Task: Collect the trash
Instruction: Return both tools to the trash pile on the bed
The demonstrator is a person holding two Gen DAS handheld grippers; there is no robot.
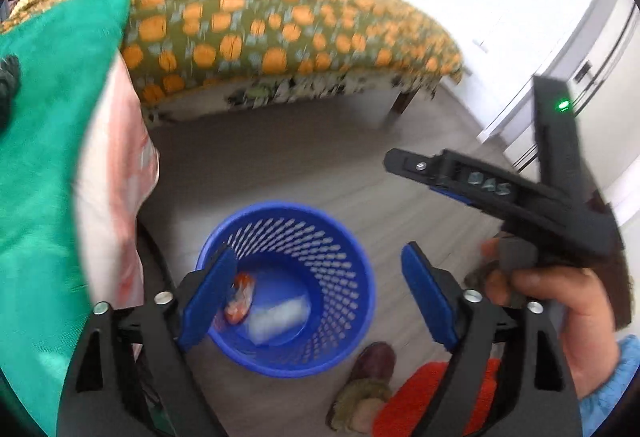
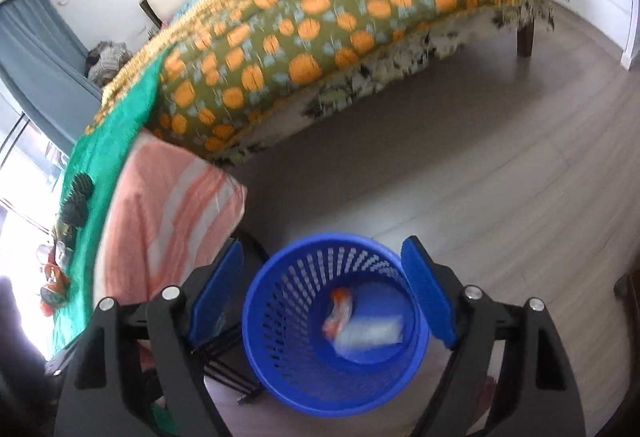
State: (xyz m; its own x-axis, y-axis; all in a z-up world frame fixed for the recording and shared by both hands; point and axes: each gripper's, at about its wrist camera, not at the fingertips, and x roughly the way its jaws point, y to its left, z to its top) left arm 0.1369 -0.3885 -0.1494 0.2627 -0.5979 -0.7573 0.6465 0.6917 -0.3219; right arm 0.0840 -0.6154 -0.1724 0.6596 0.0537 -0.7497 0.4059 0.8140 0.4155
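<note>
Left wrist view: the left gripper (image 1: 318, 293) hangs with jaws spread wide and empty over a blue mesh bin (image 1: 344, 321) at lower centre — inside lie an orange wrapper (image 1: 240, 299) and a pale crumpled packet (image 1: 278, 317). Right wrist view: the right gripper (image 2: 320, 291) is likewise wide apart, holding nothing, above the same bin — a patterned bed (image 2: 340, 9) fills the upper frame.
</note>
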